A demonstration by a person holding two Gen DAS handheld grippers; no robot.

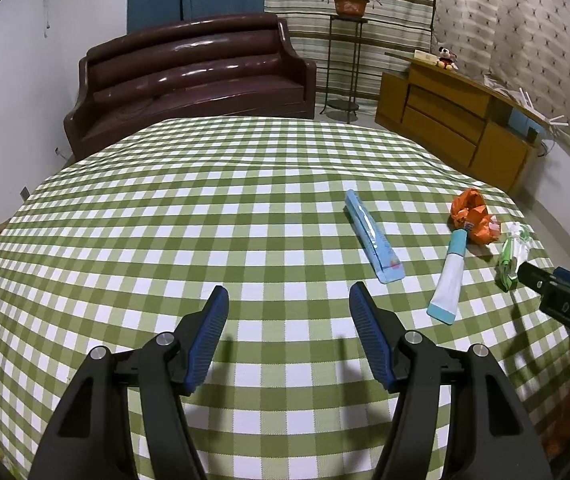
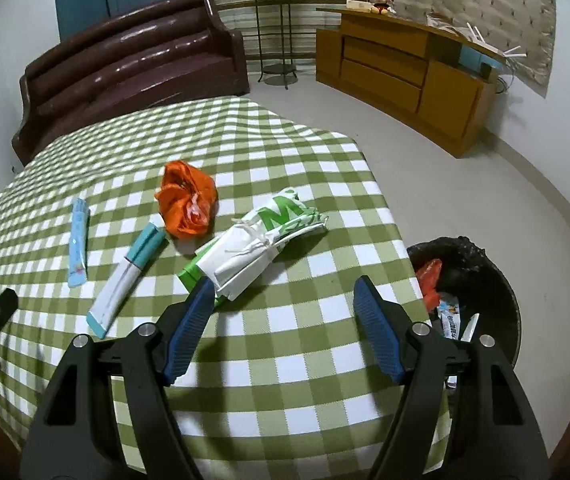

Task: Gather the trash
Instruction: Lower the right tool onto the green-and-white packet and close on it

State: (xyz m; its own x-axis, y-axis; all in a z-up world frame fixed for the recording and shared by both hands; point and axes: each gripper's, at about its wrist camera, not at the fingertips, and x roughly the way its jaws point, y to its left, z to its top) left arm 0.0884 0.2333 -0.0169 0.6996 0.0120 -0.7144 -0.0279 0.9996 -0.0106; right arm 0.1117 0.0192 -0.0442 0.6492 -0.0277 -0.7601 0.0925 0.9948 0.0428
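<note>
Trash lies on a table with a green checked cloth (image 2: pixel 285 360). A crumpled orange bag (image 2: pixel 187 202), a white and green paper bag (image 2: pixel 253 246), a white tube with a teal cap (image 2: pixel 125 276) and a light blue flat packet (image 2: pixel 78 240) are spread over it. My right gripper (image 2: pixel 283 296) is open just in front of the paper bag's near end, its left pad beside the bag, nothing held. My left gripper (image 1: pixel 289 304) is open over bare cloth, left of the blue packet (image 1: pixel 373 236) and the tube (image 1: pixel 451 276). The orange bag (image 1: pixel 471 216) and the right gripper (image 1: pixel 557 292) show at the right edge of the left wrist view.
A black bin (image 2: pixel 481 276) lined with a black bag stands on the floor by the table's right side, with wrappers inside. Beyond the table are a dark brown sofa (image 1: pixel 189 76), a plant stand (image 1: pixel 345 60) and a wooden cabinet (image 2: pixel 405 76).
</note>
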